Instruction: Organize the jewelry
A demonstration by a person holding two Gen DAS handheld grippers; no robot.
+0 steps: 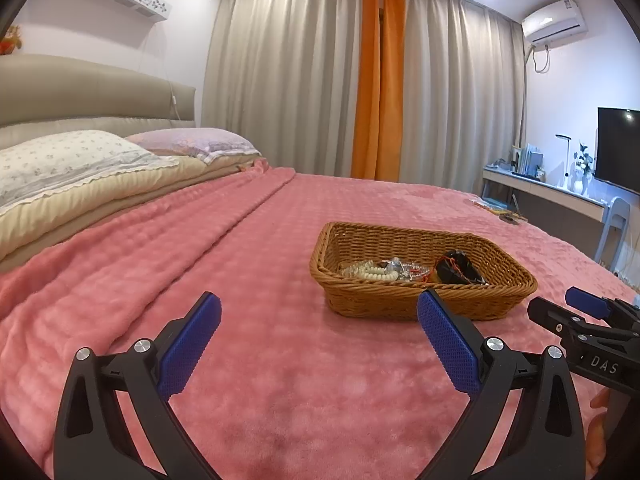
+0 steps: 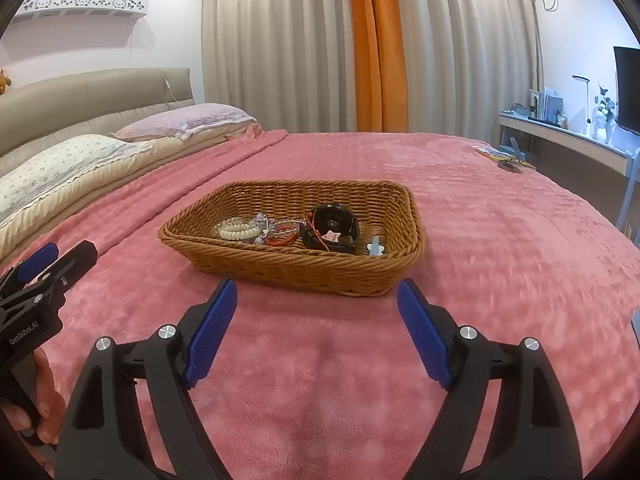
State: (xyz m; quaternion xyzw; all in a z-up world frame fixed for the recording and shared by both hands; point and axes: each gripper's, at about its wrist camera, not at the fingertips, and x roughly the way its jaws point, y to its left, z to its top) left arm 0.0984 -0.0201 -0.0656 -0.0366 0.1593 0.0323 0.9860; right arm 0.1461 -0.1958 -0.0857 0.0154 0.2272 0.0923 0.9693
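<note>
A brown wicker basket [image 1: 472, 300] [image 2: 280, 270] sits on the pink bedspread. Inside it lie a cream bead bracelet [image 2: 236, 232] [image 1: 378, 273], a clear crystal bracelet [image 2: 262, 226], a red string bracelet [image 2: 282, 238], a black watch [image 2: 332, 228] [image 1: 456, 268] with a tag, and a small white and blue piece [image 2: 376, 247]. My left gripper [image 1: 318, 308] stands open just short of the basket's near left side, nothing between its fingers. My right gripper [image 2: 316, 294] is open too, in front of the basket's near rim, and holds nothing.
The pink bedspread [image 2: 500, 240] spreads wide around the basket. Pillows [image 1: 72, 160] and a padded headboard lie to the left. Small items [image 2: 504, 158] rest near the bed's far right edge. A desk [image 2: 568, 136] with a lamp and screen stands at right, curtains behind.
</note>
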